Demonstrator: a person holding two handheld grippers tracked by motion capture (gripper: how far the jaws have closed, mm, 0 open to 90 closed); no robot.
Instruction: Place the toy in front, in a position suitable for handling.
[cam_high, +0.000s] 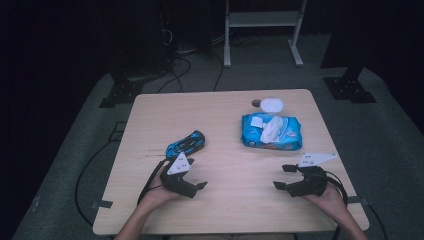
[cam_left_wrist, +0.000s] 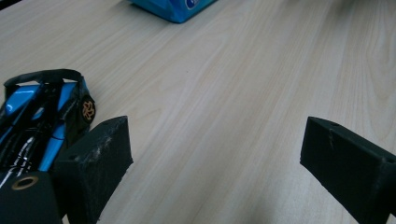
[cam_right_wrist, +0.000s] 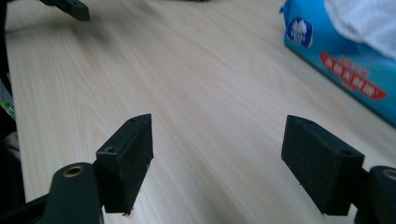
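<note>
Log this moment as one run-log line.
left gripper: open, beside blue toy car | right gripper: open, empty | wet-wipes pack: flat on table, one wipe poking out

1. The high view is dim; light falls on the table (cam_high: 225, 210), and the surroundings sink into black.
2. Both gripper views are brighter, with soft shadows.
3. The wipes pack (cam_right_wrist: 345, 56) looks blurred.

Blue toy racing car (cam_left_wrist: 42, 121) cut off by the left gripper view's left edge and partly hidden behind a jaw; blue wet-wipe pack (cam_right_wrist: 345, 51) cropped at the right gripper view's right edge, its print illegible.
</note>
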